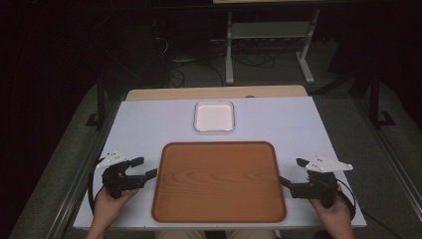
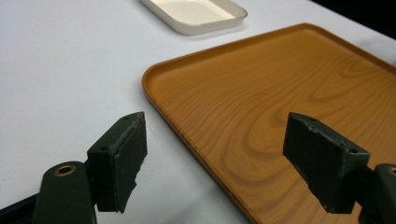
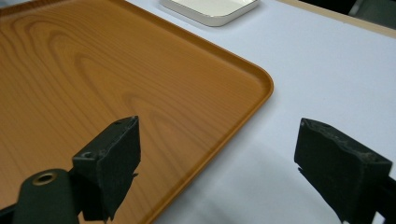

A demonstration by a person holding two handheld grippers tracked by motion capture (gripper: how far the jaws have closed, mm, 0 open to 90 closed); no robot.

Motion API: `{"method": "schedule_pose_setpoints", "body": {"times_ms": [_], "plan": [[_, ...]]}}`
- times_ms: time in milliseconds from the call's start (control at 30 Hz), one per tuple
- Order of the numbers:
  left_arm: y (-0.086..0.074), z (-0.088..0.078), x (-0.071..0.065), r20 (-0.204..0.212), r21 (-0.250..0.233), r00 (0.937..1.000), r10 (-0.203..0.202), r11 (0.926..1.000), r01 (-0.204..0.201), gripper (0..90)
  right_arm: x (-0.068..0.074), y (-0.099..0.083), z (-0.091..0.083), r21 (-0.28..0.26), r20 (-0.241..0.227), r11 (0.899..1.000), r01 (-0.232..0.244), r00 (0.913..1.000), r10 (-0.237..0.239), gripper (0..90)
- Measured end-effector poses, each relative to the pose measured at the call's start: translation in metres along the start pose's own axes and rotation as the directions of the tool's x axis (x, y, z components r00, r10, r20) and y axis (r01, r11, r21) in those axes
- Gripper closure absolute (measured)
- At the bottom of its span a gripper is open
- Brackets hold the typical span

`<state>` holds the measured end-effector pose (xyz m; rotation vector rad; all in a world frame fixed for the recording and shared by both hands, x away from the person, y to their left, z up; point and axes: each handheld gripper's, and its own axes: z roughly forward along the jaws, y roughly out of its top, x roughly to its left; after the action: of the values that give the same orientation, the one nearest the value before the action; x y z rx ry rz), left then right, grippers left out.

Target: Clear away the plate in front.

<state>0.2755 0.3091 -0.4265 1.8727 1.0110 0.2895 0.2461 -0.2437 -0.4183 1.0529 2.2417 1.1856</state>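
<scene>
White tabletop [image 1: 149,124] in a dark room, with a metal stand [image 1: 268,35] behind. One wood-grain tray [image 1: 219,181] and one white dish [image 1: 214,116] beyond it. Two hand-held grippers flank the tray: left hand-held gripper [image 1: 141,167] and right hand-held gripper [image 1: 292,172], both with jaws wide apart, holding nothing.

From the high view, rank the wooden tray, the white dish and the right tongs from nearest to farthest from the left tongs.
1. Wooden tray: its left edge lies right beside the left tongs, at the table's centre.
2. White dish: beyond the tray, toward the table's far edge.
3. Right tongs: across the whole tray, at its right edge.
</scene>
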Motion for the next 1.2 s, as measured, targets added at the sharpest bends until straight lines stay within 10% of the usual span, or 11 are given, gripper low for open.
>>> {"method": "schedule_pose_setpoints", "body": {"times_ms": [667,1200], "plan": [[0.055,0.032,0.02,0.064,0.002,0.9944,-0.083,0.9965,0.084,31.7,-0.004,0.0,-0.001,0.008,0.013,1.0,-0.007,0.9999,0.007,13.6],[0.107,0.079,0.03,0.054,0.081,0.9961,-0.069,0.9946,0.065,34.6,-0.006,0.003,-0.004,-0.001,0.016,1.0,0.001,0.9999,-0.001,13.4]]}}
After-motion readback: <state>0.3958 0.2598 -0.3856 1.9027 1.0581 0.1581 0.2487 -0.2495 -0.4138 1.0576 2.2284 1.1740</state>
